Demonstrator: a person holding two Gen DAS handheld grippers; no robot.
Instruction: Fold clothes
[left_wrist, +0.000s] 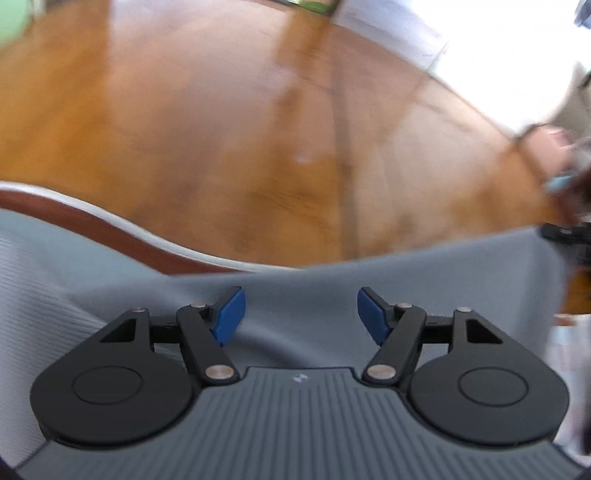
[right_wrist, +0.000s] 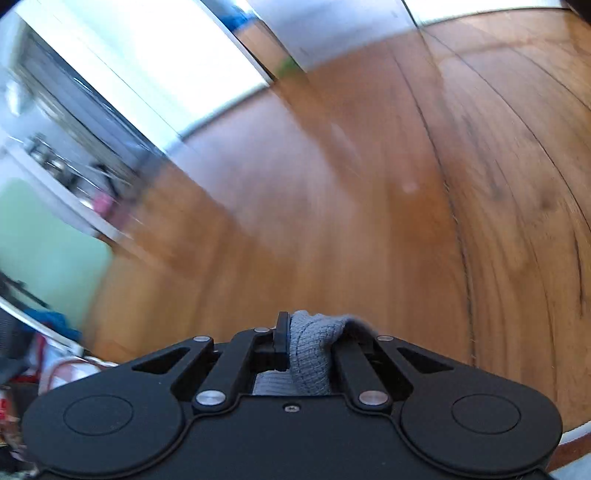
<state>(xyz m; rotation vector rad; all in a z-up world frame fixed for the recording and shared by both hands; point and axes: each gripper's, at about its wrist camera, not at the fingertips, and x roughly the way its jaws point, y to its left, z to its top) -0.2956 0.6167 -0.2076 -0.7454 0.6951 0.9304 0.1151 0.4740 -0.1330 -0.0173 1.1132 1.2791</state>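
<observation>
A grey ribbed garment (left_wrist: 369, 280) hangs stretched across the lower half of the left wrist view, its top edge running to the right. My left gripper (left_wrist: 298, 314) is open, its blue pads (left_wrist: 231, 314) apart in front of the cloth. My right gripper (right_wrist: 314, 347) is shut on a bunched fold of the same grey garment (right_wrist: 310, 354). The right gripper also shows at the far right of the left wrist view (left_wrist: 569, 236), holding the garment's top corner. Both views are blurred by motion.
A wooden floor (left_wrist: 221, 129) fills the background. A brown table edge with a white rim (left_wrist: 110, 225) shows at the left. White skirting and a glass door (right_wrist: 147, 74) lie at the back, a green wall (right_wrist: 44, 240) and clutter (right_wrist: 37, 354) at the left.
</observation>
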